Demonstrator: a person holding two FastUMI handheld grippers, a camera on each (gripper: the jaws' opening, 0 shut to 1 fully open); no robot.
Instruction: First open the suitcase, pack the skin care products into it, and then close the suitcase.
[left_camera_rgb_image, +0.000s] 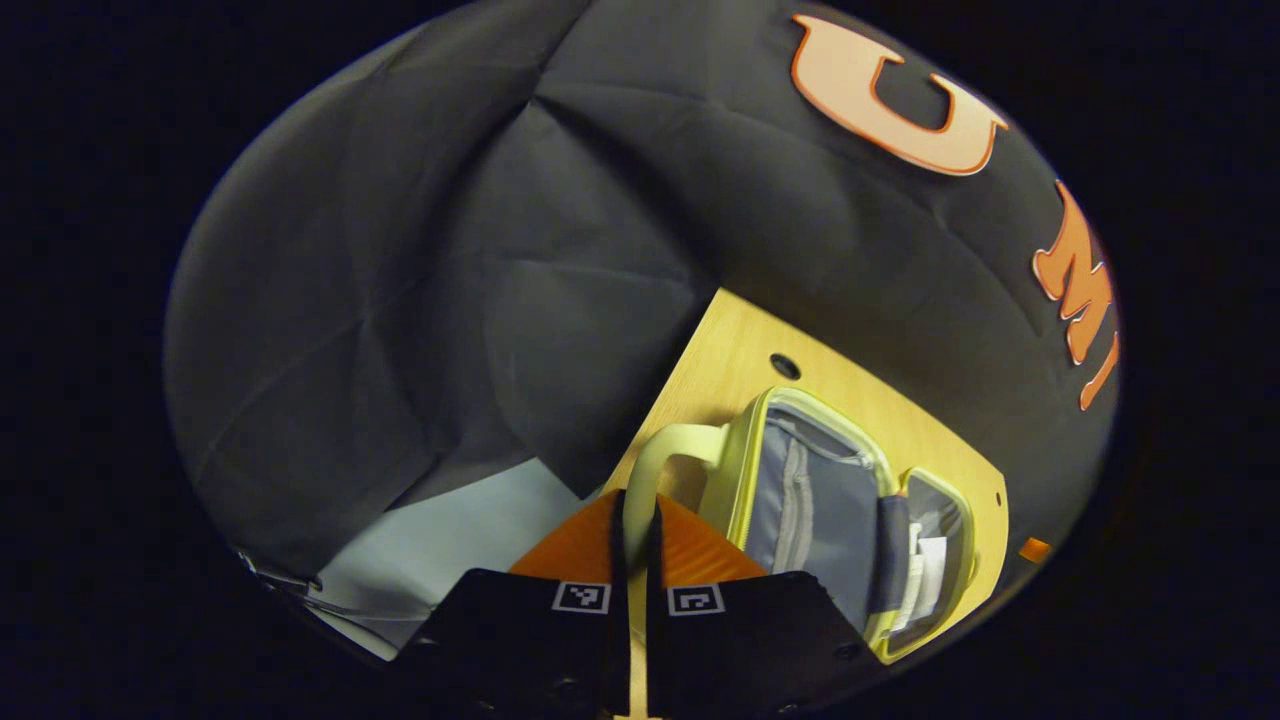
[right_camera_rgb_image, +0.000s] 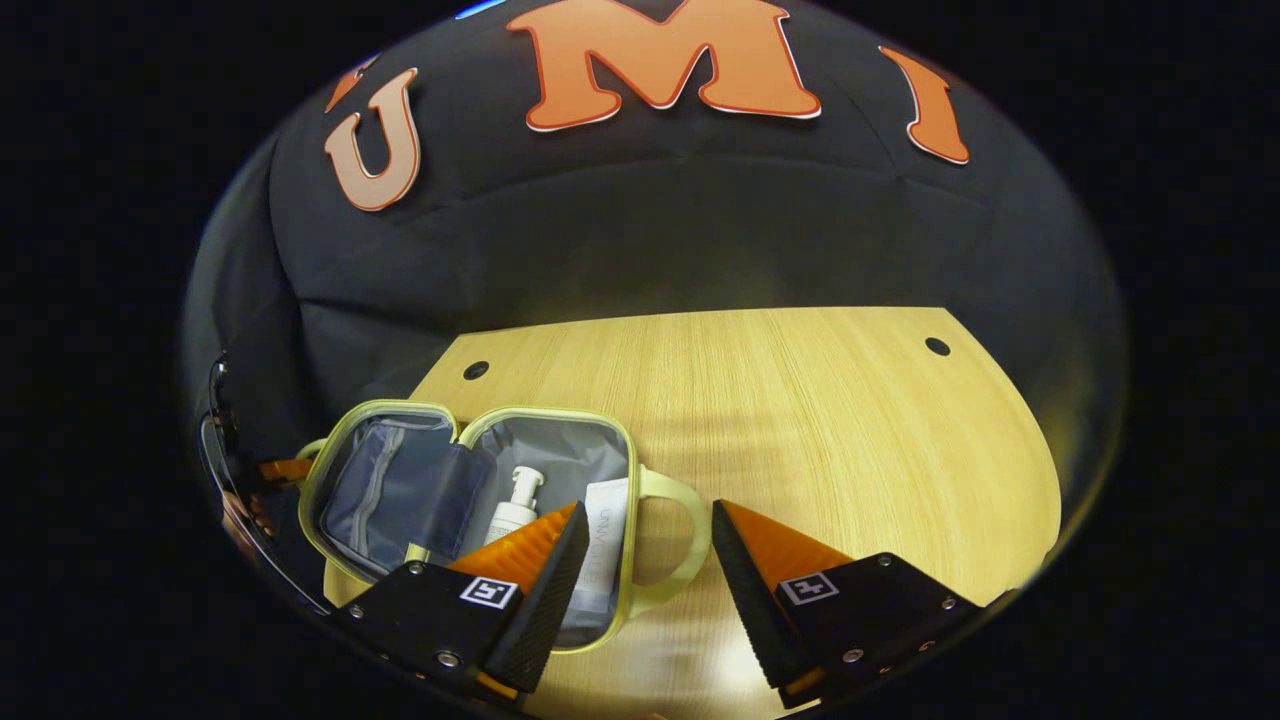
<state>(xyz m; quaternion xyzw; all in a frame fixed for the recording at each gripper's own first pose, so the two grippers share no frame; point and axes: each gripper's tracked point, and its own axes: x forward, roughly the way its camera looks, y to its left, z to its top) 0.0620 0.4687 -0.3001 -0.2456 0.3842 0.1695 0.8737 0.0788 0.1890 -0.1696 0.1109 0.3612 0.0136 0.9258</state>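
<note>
Left gripper (left_camera_rgb_image: 634, 560) pinches suitcase handle (left_camera_rgb_image: 660, 455), likely for closing; right gripper (right_camera_rgb_image: 640, 560) spread above pump bottle (right_camera_rgb_image: 515, 505), tube (right_camera_rgb_image: 602, 545).

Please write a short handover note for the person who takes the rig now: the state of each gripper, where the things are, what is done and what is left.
Left gripper: shut on the handle of the suitcase's left half.
Right gripper: open, holding nothing, hovering over the other handle.
Suitcase: lies open flat on the wooden table, both halves up.
Inside the right half: a pump bottle and a white tube.
Done: suitcase opened, two products packed.
Left: close the suitcase, probably by swinging the half held by the left gripper over the filled one.
</note>
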